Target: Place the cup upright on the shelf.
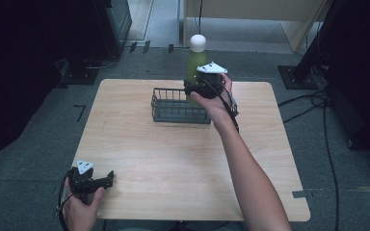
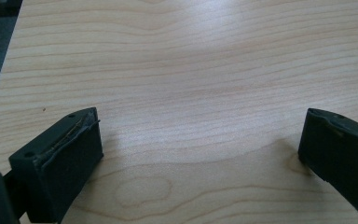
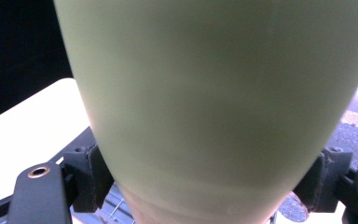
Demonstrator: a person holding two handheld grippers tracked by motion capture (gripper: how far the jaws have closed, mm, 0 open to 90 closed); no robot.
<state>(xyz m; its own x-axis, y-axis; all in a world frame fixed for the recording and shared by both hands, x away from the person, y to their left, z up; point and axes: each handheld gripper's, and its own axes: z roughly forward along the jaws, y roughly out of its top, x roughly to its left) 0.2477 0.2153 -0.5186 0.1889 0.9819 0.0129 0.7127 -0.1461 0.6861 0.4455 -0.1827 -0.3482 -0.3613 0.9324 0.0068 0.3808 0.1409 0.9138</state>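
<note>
From my high view, my right gripper [image 1: 203, 87] and the hand around it cover the lower half of the green bottle [image 1: 195, 61], so I cannot see the pads meeting it there. They also hide the near right corner of the wire basket [image 1: 173, 106], and I cannot tell whether the bottle's base is inside the basket or above it. In the right gripper view the bottle runs off the top edge and its base off the bottom. In the left gripper view, both jaws of my left gripper [image 2: 200, 144] are cut off below.
</note>
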